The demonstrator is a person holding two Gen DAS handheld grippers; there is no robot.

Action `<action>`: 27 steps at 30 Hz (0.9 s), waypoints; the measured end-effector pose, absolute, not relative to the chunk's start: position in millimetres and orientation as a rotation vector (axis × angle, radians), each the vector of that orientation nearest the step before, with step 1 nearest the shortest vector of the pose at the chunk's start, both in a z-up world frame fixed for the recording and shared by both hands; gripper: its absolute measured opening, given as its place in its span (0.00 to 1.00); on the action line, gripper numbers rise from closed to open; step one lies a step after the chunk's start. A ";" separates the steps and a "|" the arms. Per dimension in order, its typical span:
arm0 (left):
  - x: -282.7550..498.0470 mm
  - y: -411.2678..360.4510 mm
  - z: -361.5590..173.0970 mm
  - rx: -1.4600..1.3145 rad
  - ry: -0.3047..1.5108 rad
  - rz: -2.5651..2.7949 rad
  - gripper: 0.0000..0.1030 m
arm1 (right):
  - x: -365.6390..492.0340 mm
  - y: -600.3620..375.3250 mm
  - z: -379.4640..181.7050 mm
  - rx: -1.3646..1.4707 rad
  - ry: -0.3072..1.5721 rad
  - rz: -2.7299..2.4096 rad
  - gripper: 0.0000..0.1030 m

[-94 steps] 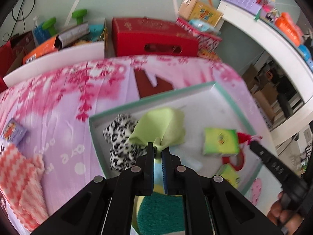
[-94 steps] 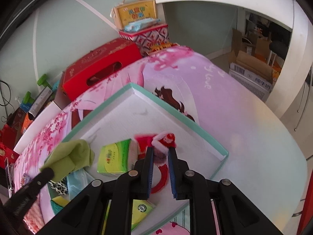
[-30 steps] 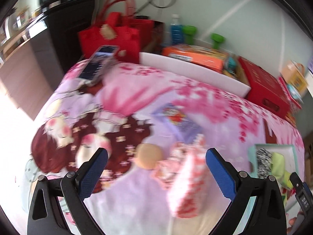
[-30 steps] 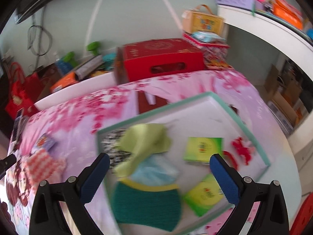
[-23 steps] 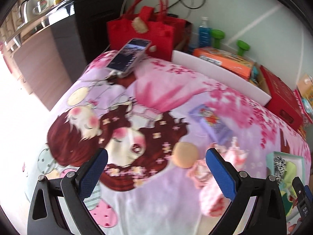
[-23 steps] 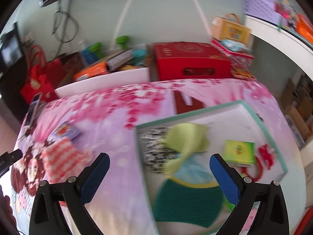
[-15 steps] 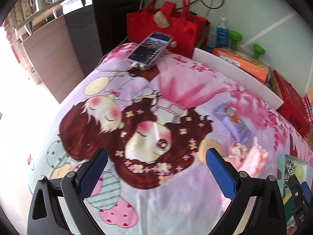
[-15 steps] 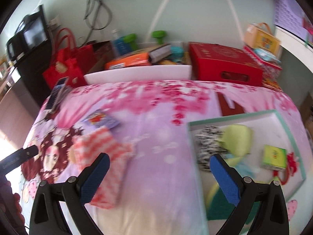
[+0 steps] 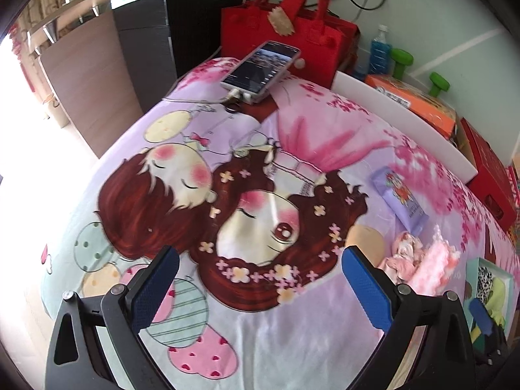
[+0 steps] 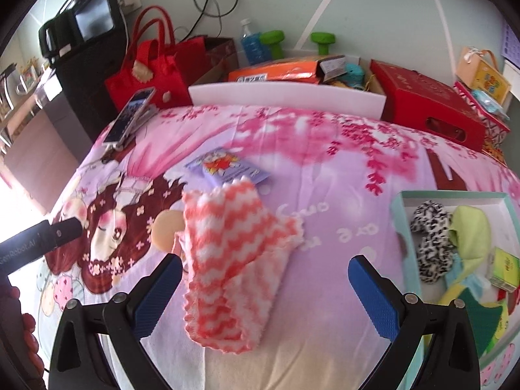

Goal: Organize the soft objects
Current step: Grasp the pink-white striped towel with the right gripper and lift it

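You have let go of the green cloth and the little red toy, and both of your grippers have swung away from the tray toward the other end of the worktop. Your left gripper (image 9: 258, 284) has its jaws spread wide with nothing between them. It hangs over the big cartoon girl on the pink and purple sheet (image 9: 292, 325). Your right gripper (image 10: 265, 292) also has its jaws wide apart and holds nothing. The pink and white zigzag cloth (image 10: 234, 260) lies crumpled on the sheet right between those jaws, but I cannot tell if they touch it.

Just beyond that cloth sits a small purple tissue pack (image 10: 227, 165). A round peach sponge (image 10: 165, 230) lies just to the left of the cloth.

Off to the right is the white tray with a teal rim (image 10: 451, 195). Inside it you can see a black and white spotted scrunchie (image 10: 429, 240), a light green cloth (image 10: 471, 230) beside it, and a green tissue pack (image 10: 505, 269) near the far side.

At the far left corner of the worktop a phone (image 9: 260, 65) lies plugged in, with a red bag (image 9: 286, 35) behind it.
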State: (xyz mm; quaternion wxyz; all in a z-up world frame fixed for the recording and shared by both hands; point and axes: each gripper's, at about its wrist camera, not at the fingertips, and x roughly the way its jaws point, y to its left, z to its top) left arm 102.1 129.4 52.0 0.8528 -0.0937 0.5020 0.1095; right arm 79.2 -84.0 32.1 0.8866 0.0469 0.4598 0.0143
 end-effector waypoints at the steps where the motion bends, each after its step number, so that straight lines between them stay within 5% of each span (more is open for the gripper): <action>1: 103.0 126.7 50.4 -0.196 1.062 0.224 0.97 | 80.0 -83.0 29.7 0.094 0.962 0.033 1.00; 20: 114.1 90.5 36.6 -0.215 1.106 0.113 0.97 | 89.8 -99.2 -17.6 0.121 1.090 0.010 1.00; 27: 117.3 79.0 31.7 -0.286 1.111 0.052 0.97 | 88.5 -97.3 -15.9 0.150 1.081 0.057 0.80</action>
